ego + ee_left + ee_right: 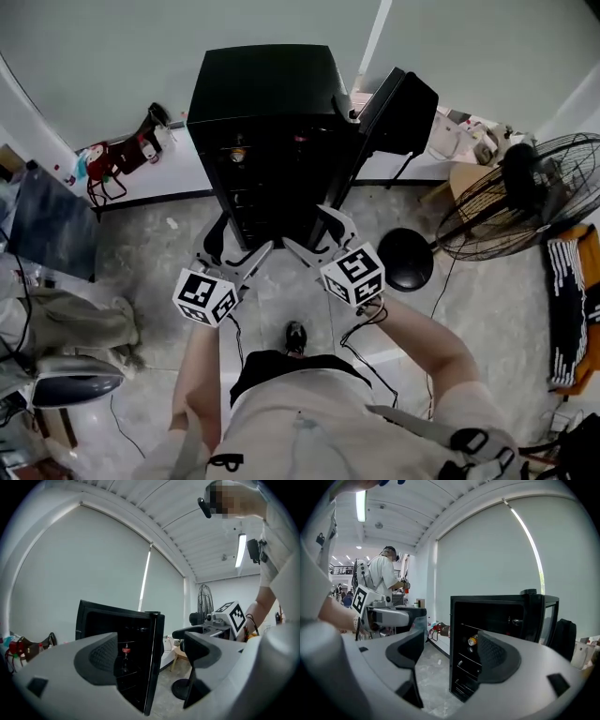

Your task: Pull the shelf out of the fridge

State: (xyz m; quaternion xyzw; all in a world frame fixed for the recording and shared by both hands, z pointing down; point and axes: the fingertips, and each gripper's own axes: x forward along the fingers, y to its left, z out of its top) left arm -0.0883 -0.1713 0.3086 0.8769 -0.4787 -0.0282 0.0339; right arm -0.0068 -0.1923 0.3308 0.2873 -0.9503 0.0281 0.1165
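The black fridge (267, 141) stands on a mottled grey floor (159, 248) against a pale wall (103, 56), its door (398, 112) swung open. A wire shelf (469, 658) sits inside it. The left tongs (234, 246) and right tongs (317, 234) hover before the opening, both spread apart and empty. A fan (525, 192) stands to the right.

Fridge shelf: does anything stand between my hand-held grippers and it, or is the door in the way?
Nothing visible does. The door is swung open to the right, clear of the fridge front. The left hand-held gripper and right hand-held gripper, both open and empty, face the wire shelves directly.
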